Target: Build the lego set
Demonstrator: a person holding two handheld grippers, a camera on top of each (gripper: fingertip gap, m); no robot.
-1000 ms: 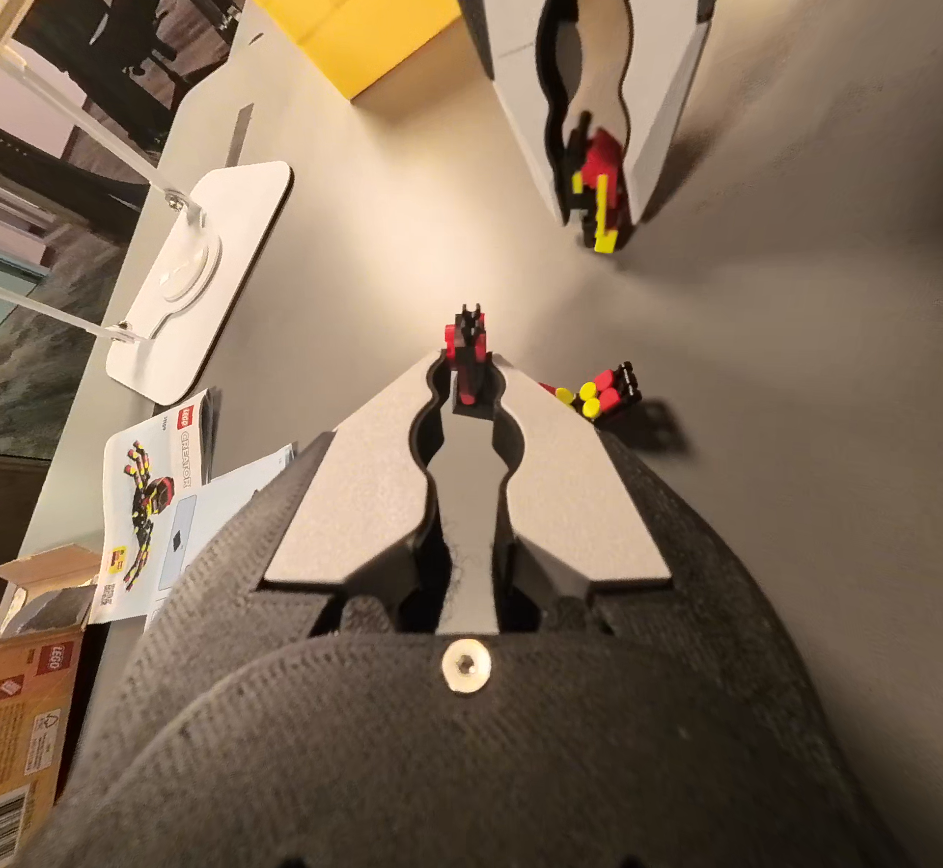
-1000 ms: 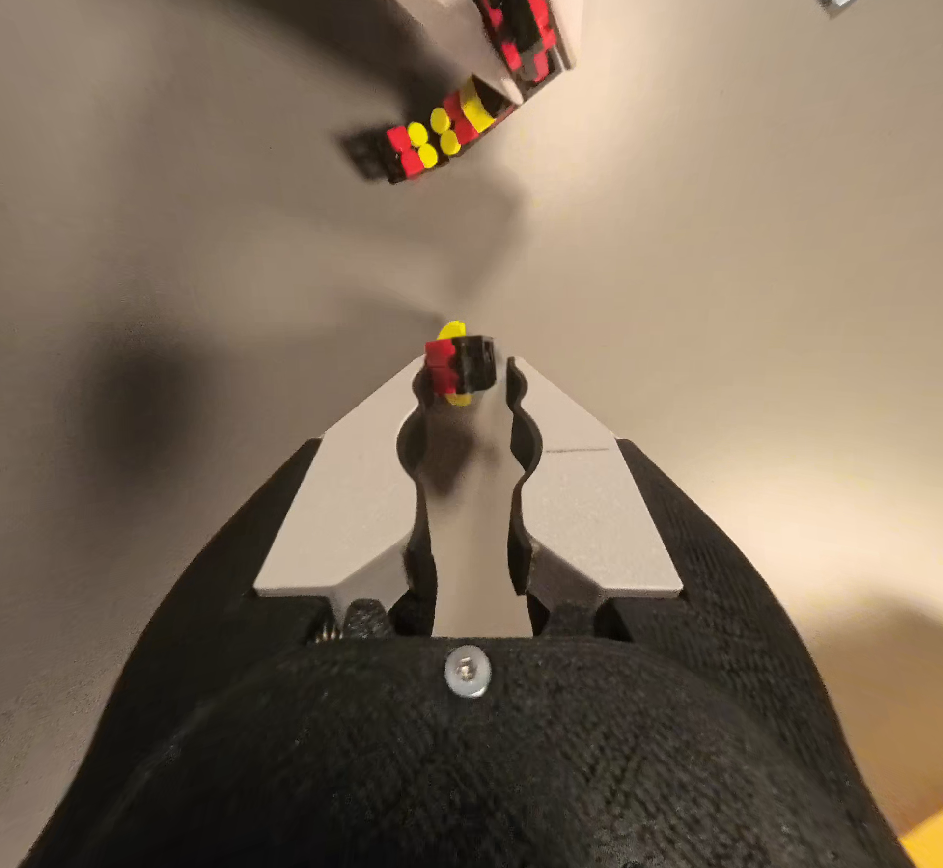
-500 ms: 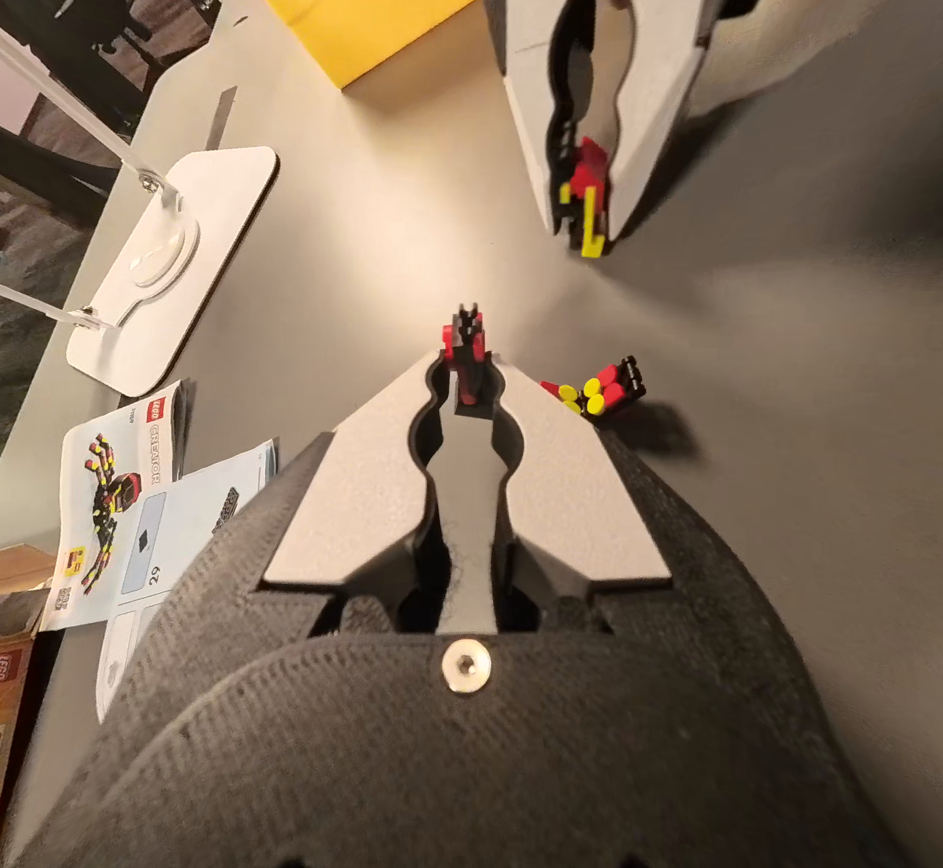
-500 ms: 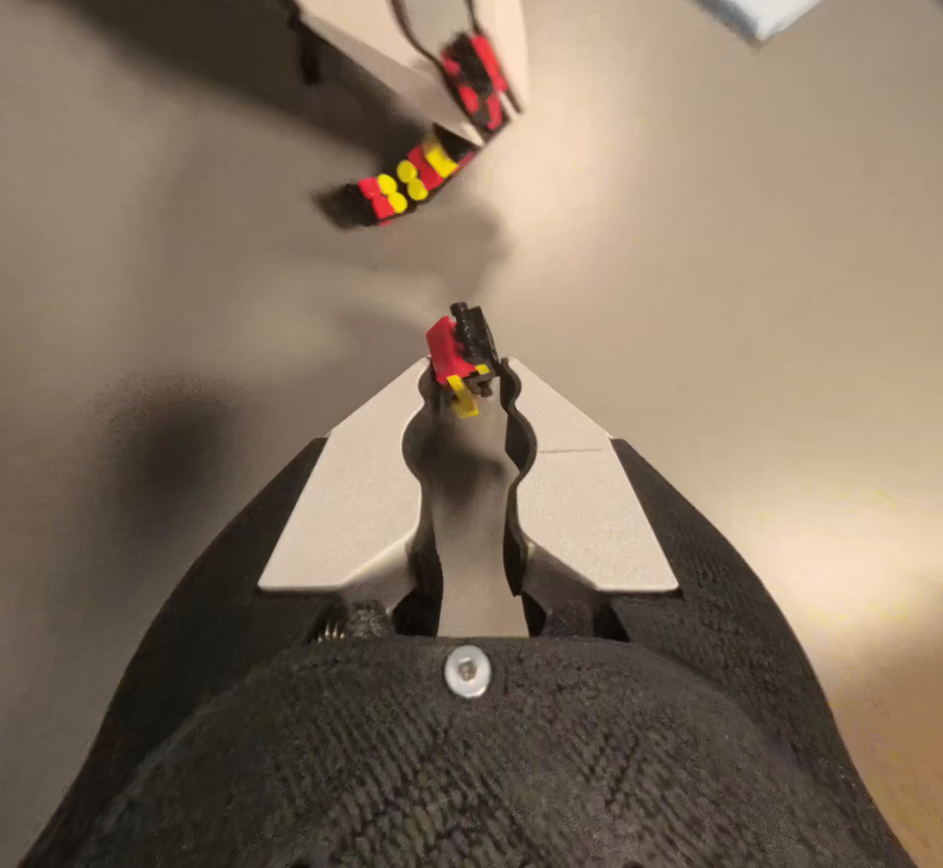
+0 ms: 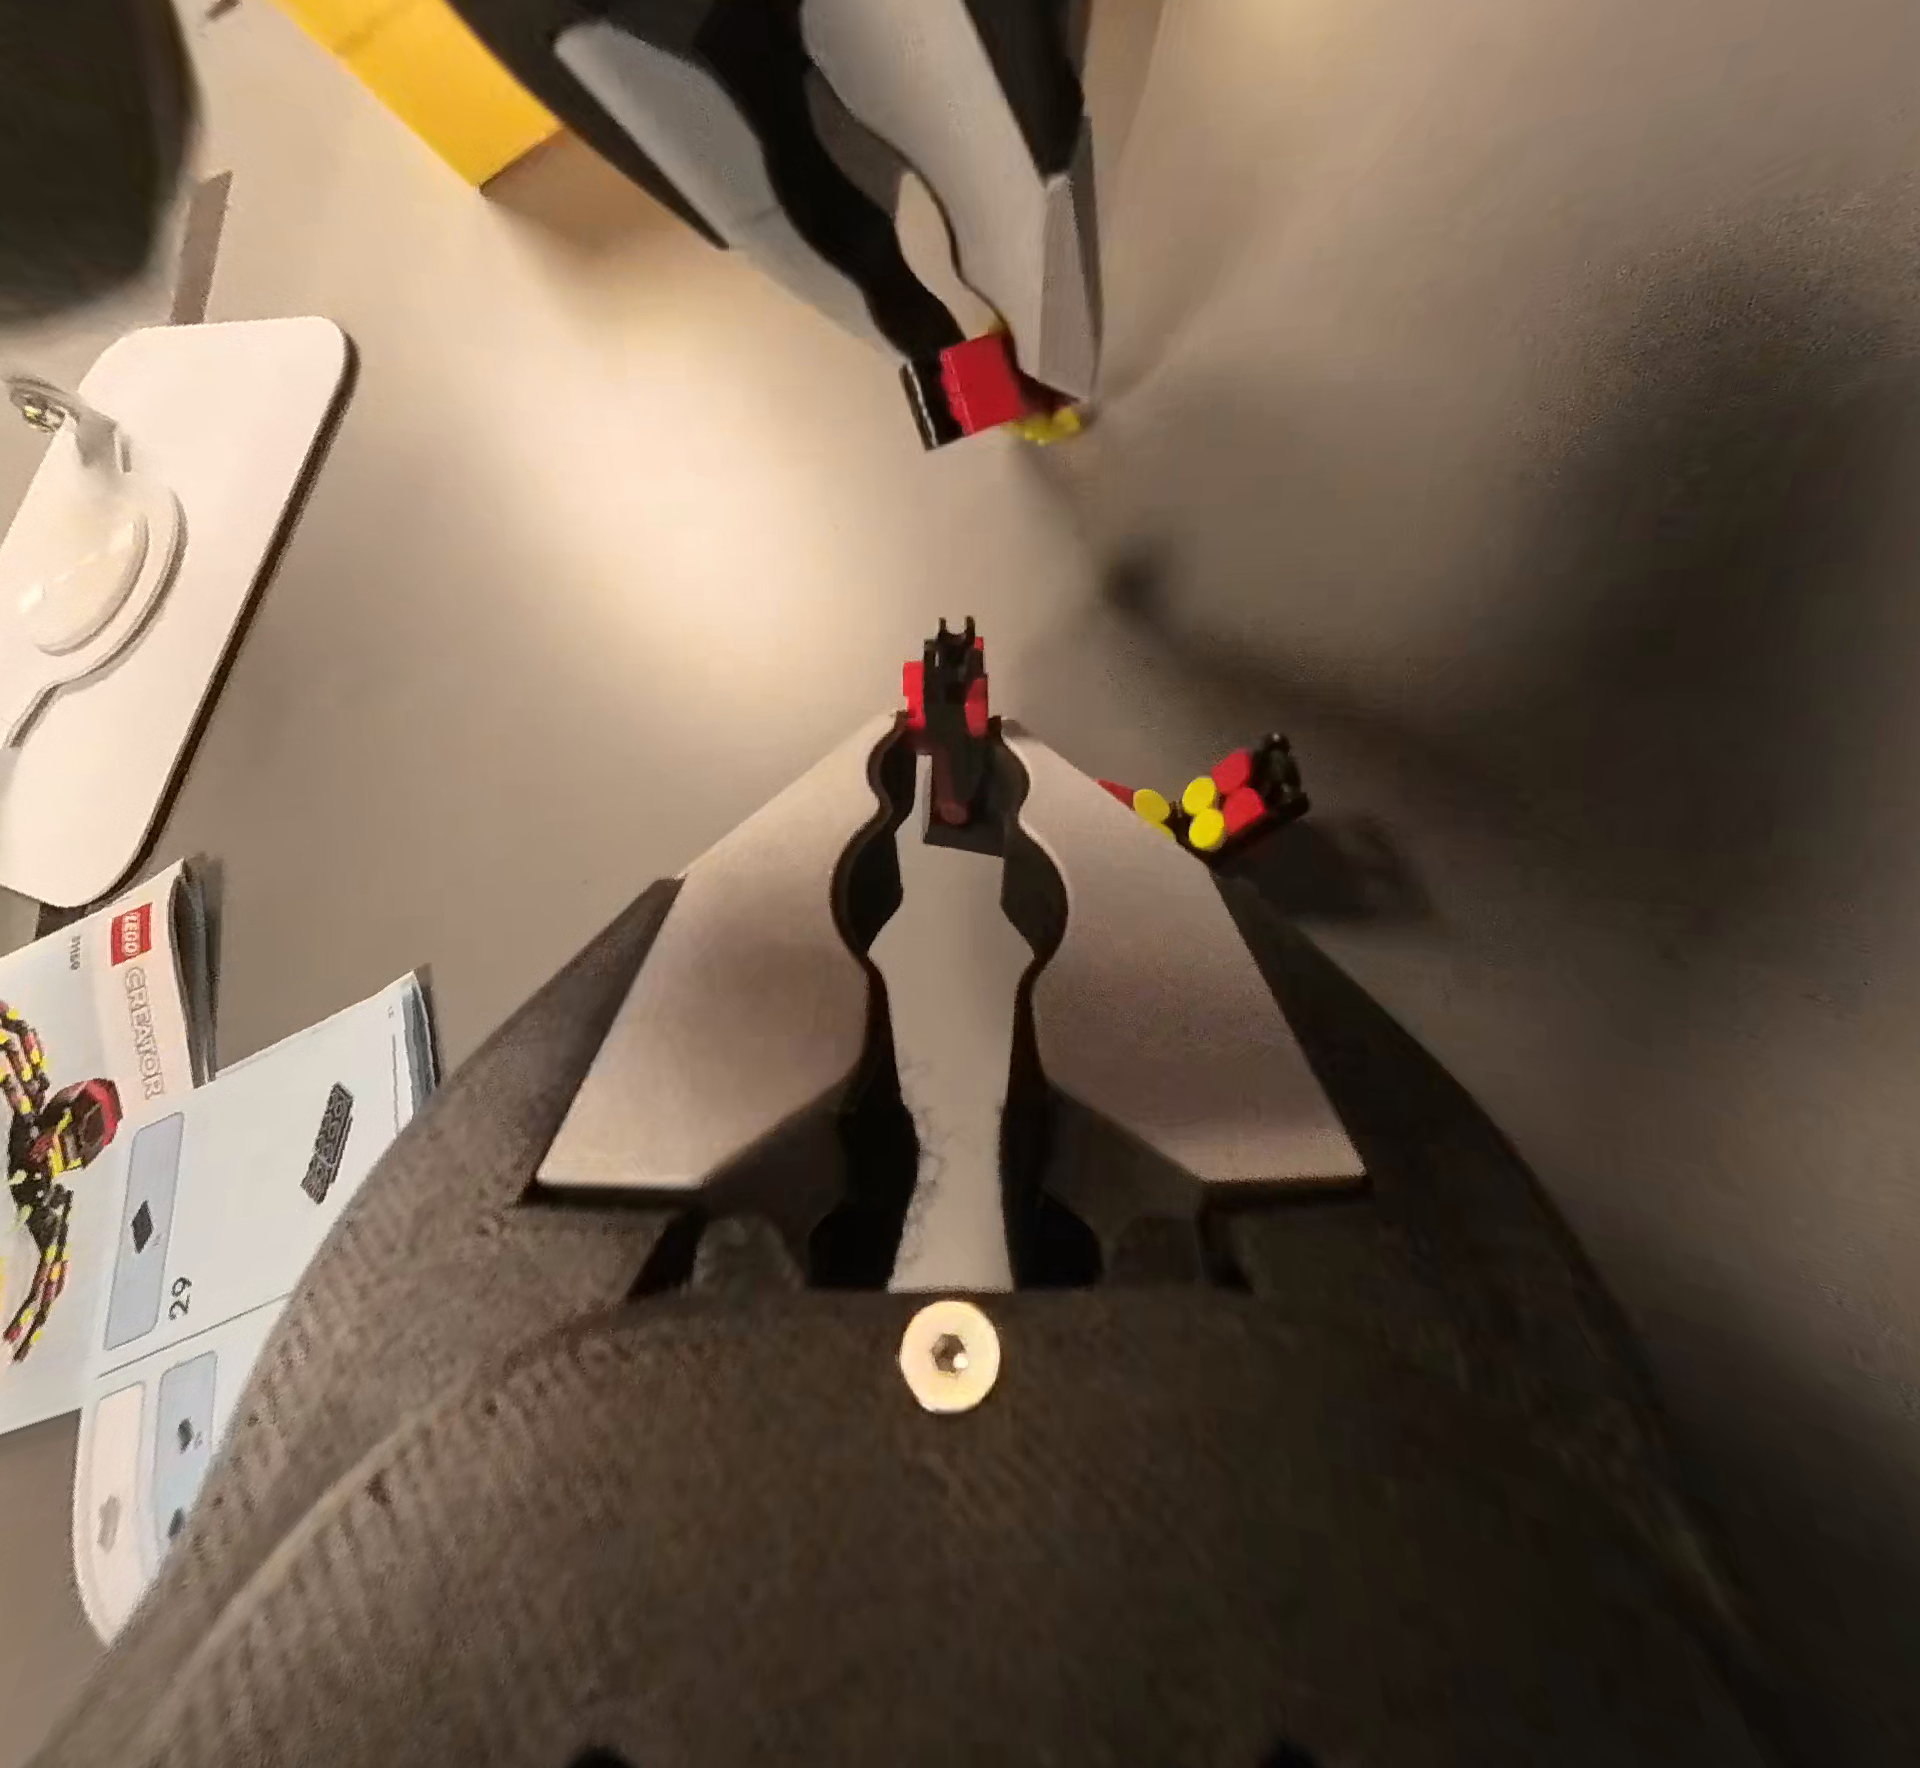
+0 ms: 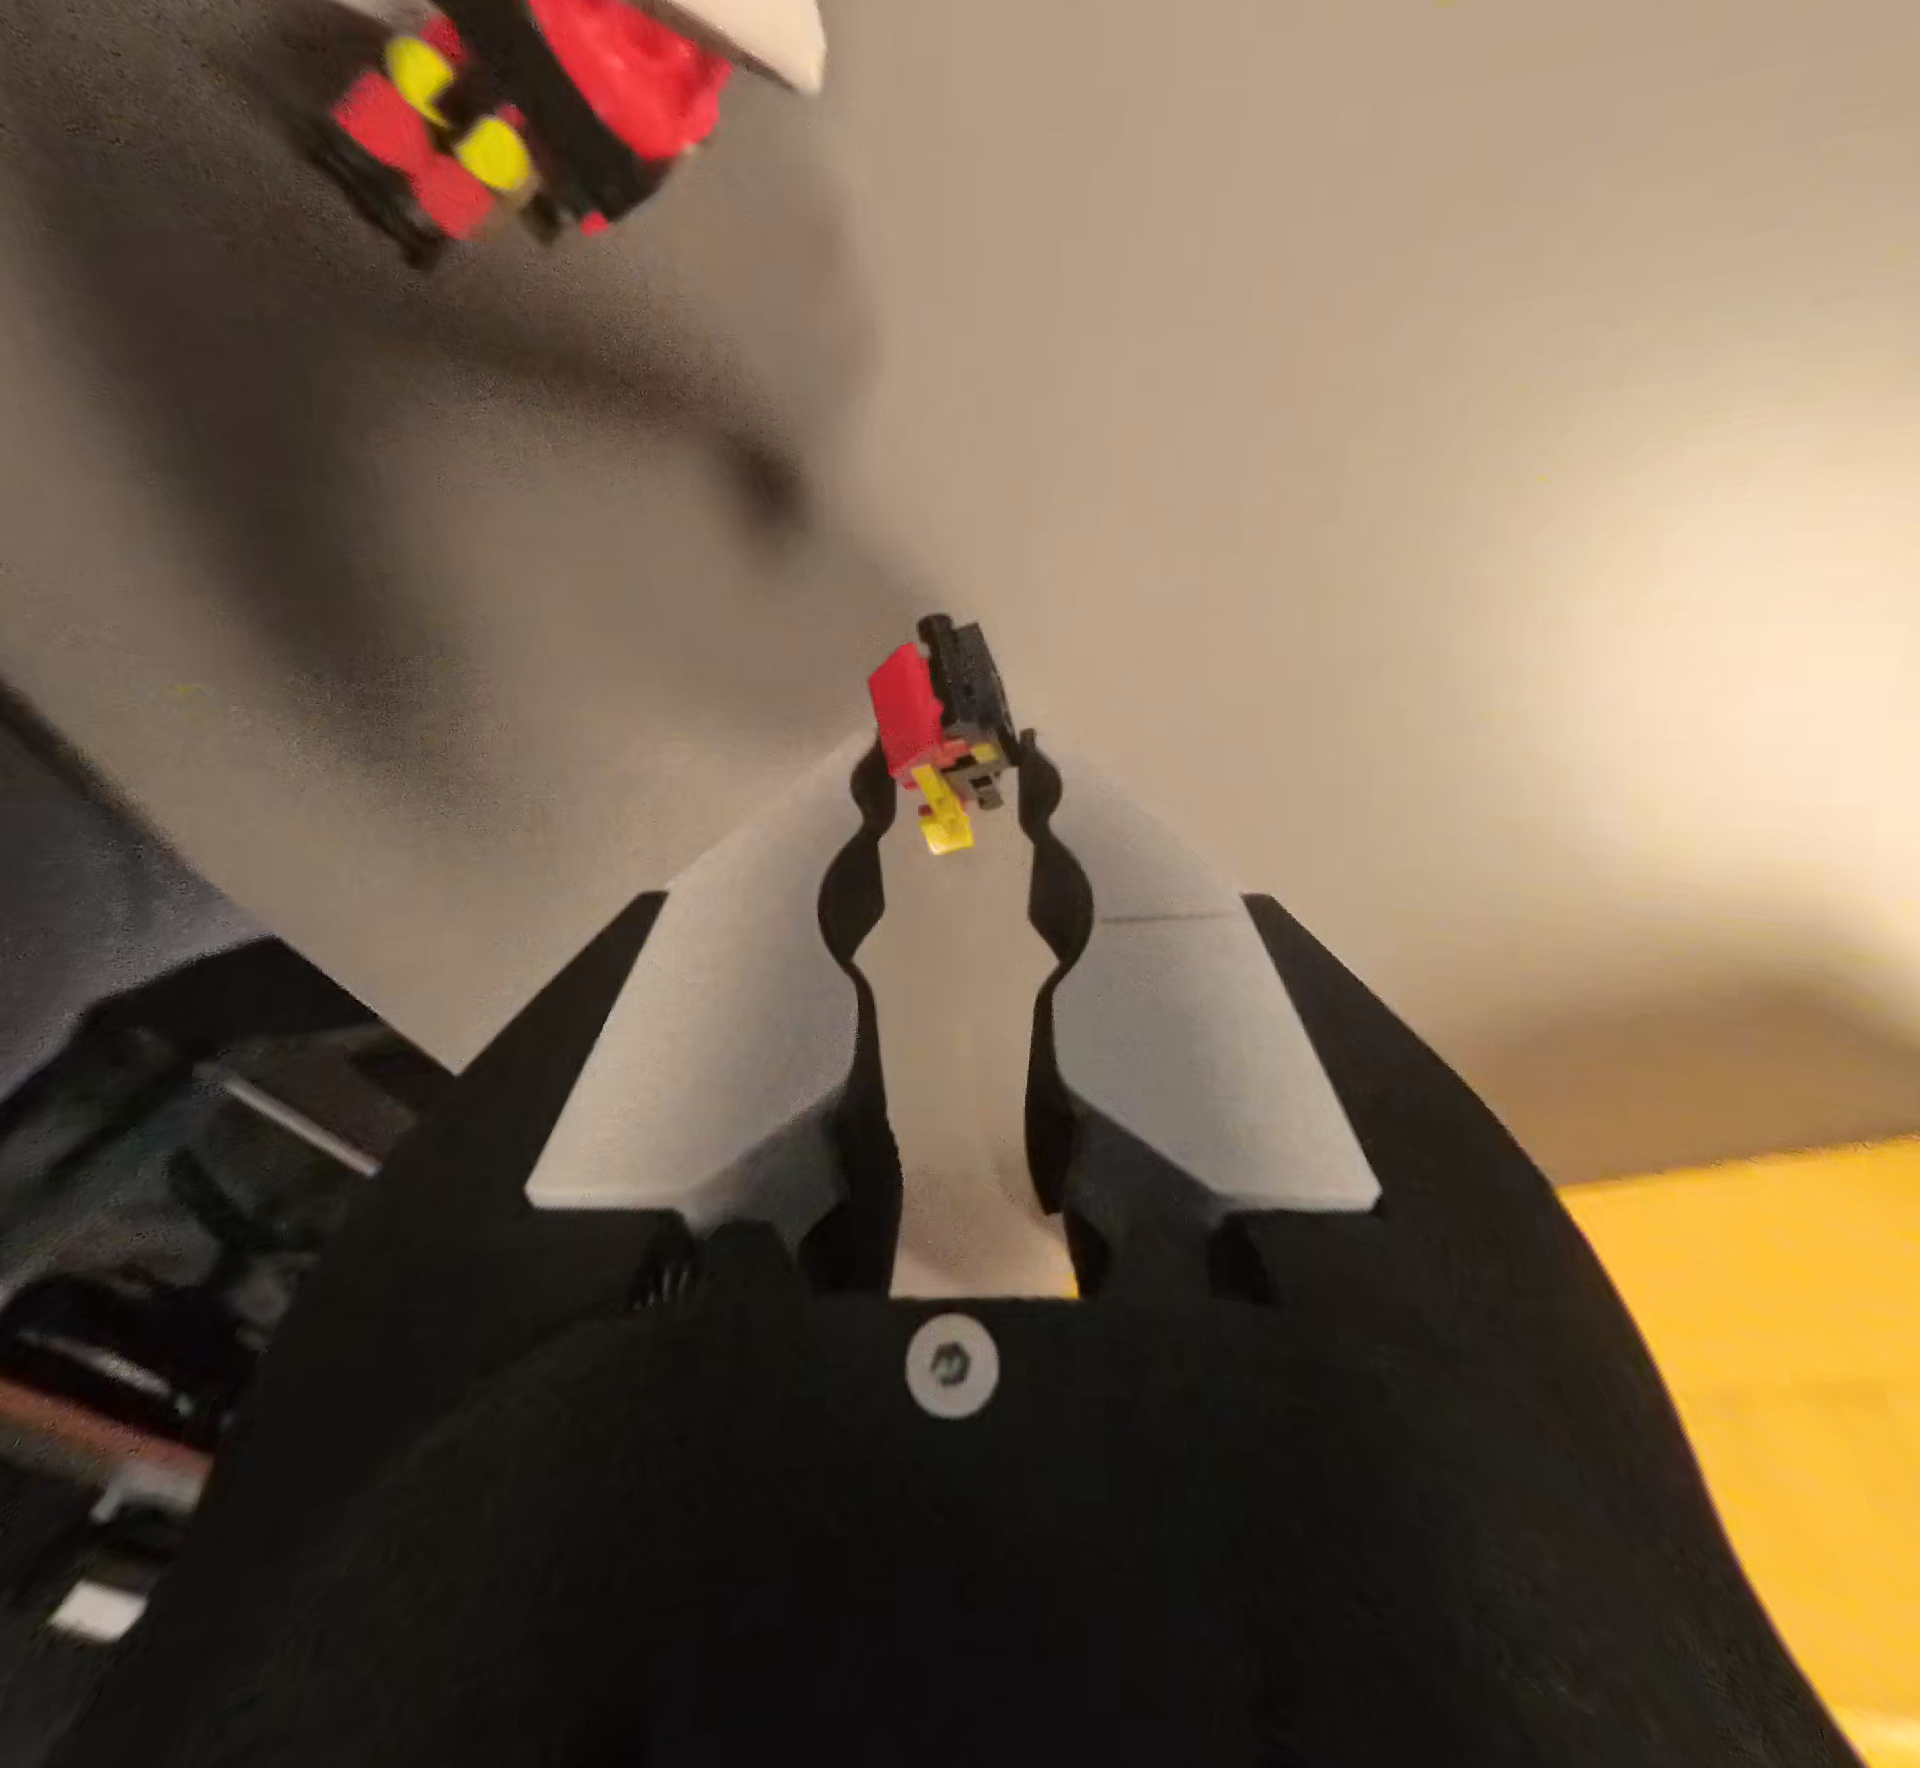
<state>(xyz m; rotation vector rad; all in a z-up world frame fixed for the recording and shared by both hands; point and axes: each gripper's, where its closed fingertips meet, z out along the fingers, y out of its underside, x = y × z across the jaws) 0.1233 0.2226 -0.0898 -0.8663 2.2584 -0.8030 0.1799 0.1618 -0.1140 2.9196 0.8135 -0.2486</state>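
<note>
My left gripper (image 5: 948,744) is shut on a small red and black lego piece (image 5: 951,695), held above the grey table. My right gripper (image 6: 951,752) is shut on a red, black and yellow lego piece (image 6: 940,721). In the left wrist view the right gripper (image 5: 1003,388) shows ahead with its piece (image 5: 982,388). In the right wrist view the left gripper (image 6: 623,87) shows at the top left, blurred. A loose red, yellow and black lego assembly (image 5: 1221,799) lies on the table right of my left gripper; it also shows in the right wrist view (image 6: 431,149).
A yellow bin (image 5: 364,4) stands at the far left, also seen in the right wrist view (image 6: 1766,1355). A white stand base (image 5: 156,575) and instruction booklets (image 5: 156,1147) lie at the left. The table edge (image 6: 208,991) shows at the lower left of the right wrist view. About 9 cm separates my left fingertips from my right.
The right gripper has turned and come closer to the left one, tilting its piece. The left gripper keeps its hold on its piece and has shifted little.
</note>
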